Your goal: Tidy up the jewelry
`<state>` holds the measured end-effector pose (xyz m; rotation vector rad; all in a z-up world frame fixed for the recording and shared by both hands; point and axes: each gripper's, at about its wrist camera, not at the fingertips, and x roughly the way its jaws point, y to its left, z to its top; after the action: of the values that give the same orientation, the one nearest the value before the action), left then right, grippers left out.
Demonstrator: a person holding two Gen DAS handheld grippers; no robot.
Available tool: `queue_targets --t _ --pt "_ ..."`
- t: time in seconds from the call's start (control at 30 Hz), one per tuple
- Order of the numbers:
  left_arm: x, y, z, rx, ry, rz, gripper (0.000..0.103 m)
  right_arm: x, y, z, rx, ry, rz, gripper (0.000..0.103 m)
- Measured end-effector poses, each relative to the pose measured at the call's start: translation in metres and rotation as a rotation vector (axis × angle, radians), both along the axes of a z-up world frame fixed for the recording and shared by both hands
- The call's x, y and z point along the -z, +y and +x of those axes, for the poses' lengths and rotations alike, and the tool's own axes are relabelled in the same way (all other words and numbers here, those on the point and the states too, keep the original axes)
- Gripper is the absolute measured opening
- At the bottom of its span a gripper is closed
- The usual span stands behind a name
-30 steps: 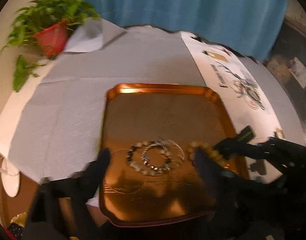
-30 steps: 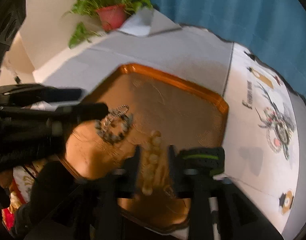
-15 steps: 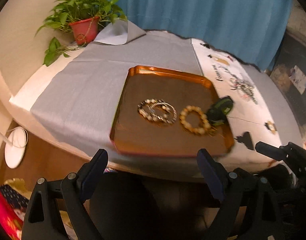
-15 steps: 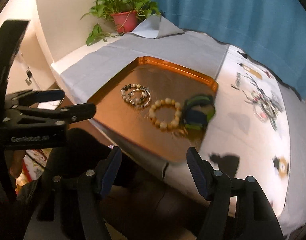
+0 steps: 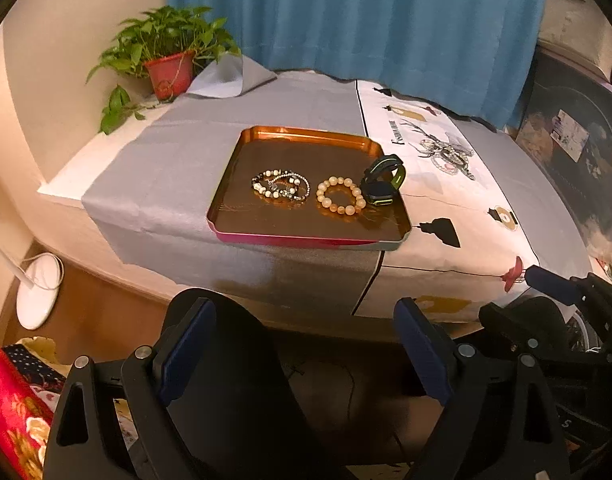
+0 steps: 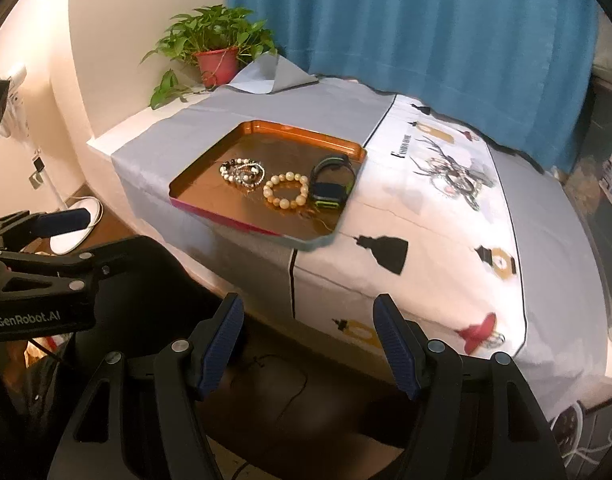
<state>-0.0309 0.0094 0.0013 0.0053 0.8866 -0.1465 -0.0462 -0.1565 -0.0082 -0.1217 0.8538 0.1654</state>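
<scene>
Resting in a row on the tray (image 5: 226, 184) are three pieces of jewelry: a tangle of bracelets (image 5: 280, 187) on the left, a bead bracelet (image 5: 341, 201) in the middle, and a watch (image 5: 382, 179) touching the right rim. The bead bracelet lies just beside the watch and a little apart from the tangle. The tray sits on a table (image 5: 166, 160) under a grey cloth (image 5: 178, 184) and a white printed cloth (image 5: 466, 216), with its near edge at the table's front edge. A plant (image 5: 166, 52) stands at the far left corner before a blue curtain (image 5: 386, 20).

My left gripper (image 5: 306, 348) hangs off the table's front, jaws wide apart and holding nothing. My right gripper (image 6: 310, 344) is likewise off the table, its jaws parted less widely after just opening, with nothing between them.
</scene>
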Motion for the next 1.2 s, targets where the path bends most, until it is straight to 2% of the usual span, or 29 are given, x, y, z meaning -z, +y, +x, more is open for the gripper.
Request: queue_targets --t 0.37,1.2 --pt "-0.007 -0.012 -0.023 0.027 -0.032 0.036 0.089 -0.003 -0.001 -0.019 -0.005 -0.013 0.013 0.068" --pt "-0.002 -0.02 -0.02 0.047 -0.016 0.059 0.089 0.003 -0.009 -0.017 0.009 0.011 0.022 0.068"
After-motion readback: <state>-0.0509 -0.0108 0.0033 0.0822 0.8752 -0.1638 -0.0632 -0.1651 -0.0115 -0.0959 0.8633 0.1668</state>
